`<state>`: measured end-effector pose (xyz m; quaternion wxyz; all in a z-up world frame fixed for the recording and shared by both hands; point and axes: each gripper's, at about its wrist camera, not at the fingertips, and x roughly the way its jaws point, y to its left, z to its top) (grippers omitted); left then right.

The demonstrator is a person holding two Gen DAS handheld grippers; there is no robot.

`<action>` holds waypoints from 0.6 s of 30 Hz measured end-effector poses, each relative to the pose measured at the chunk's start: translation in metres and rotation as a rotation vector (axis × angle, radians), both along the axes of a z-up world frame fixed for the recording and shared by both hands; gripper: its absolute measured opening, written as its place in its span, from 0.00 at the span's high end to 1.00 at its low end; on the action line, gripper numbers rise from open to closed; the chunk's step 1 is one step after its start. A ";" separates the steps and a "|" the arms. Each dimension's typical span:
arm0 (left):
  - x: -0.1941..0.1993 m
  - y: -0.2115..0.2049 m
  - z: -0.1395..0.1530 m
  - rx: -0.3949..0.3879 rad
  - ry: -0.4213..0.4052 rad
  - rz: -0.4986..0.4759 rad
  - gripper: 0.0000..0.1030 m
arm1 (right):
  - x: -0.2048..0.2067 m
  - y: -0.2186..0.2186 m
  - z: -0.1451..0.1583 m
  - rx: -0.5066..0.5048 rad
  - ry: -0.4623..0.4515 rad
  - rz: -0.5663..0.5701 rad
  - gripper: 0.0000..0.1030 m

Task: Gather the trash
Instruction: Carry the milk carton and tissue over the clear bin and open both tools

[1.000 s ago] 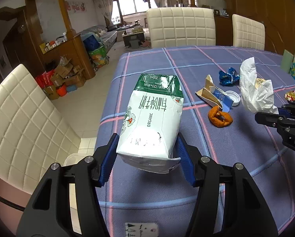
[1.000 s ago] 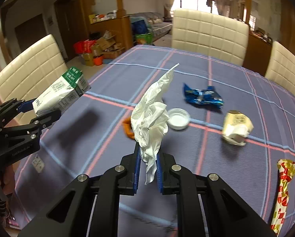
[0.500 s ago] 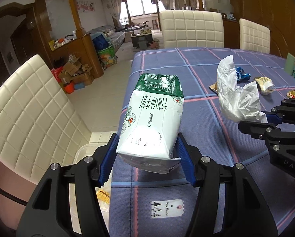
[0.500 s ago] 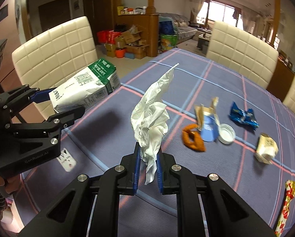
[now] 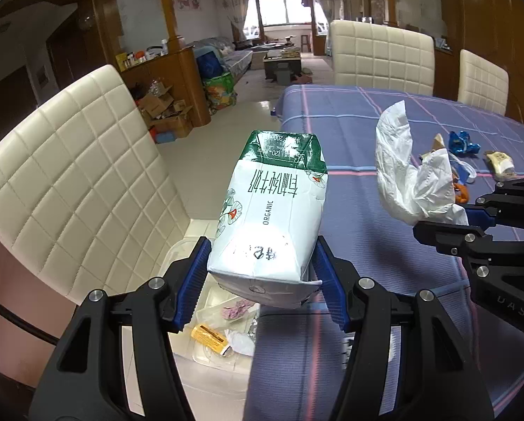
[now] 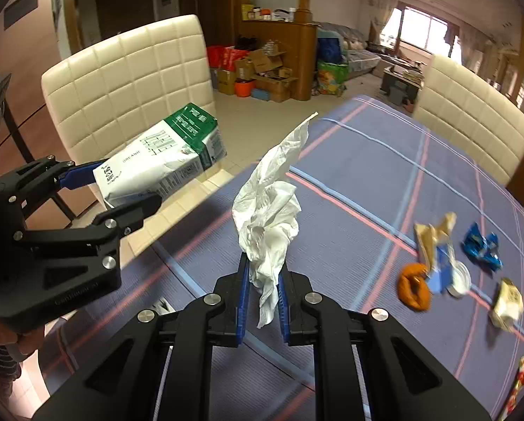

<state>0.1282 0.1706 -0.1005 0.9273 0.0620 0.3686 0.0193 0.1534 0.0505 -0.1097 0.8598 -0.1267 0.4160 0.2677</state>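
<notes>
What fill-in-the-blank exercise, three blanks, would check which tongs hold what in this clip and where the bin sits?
1. The left tongs are shut on a green-and-white ____.
2. The right tongs pinch a crumpled white ____.
3. The clear plastic bin, already holding some trash, sits on the floor beside the table, below the ____ tongs.

Missing words: milk carton; tissue; left

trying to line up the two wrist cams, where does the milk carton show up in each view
Left wrist view: the milk carton fills the lower centre, clamped in the left gripper, green top pointing away.
Right wrist view: the same carton sits at the left edge, mid-height, held off the table's edge.
Shared landmark: the white tissue in the right gripper, right of the carton in both views.
</notes>
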 end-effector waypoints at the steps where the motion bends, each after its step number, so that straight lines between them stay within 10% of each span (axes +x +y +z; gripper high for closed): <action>1: 0.000 0.005 -0.001 -0.001 0.001 0.009 0.42 | 0.001 0.007 0.000 -0.003 -0.002 0.009 0.86; 18: 0.004 0.074 -0.014 -0.029 0.014 0.146 0.42 | 0.017 0.084 -0.008 -0.013 0.011 0.109 0.86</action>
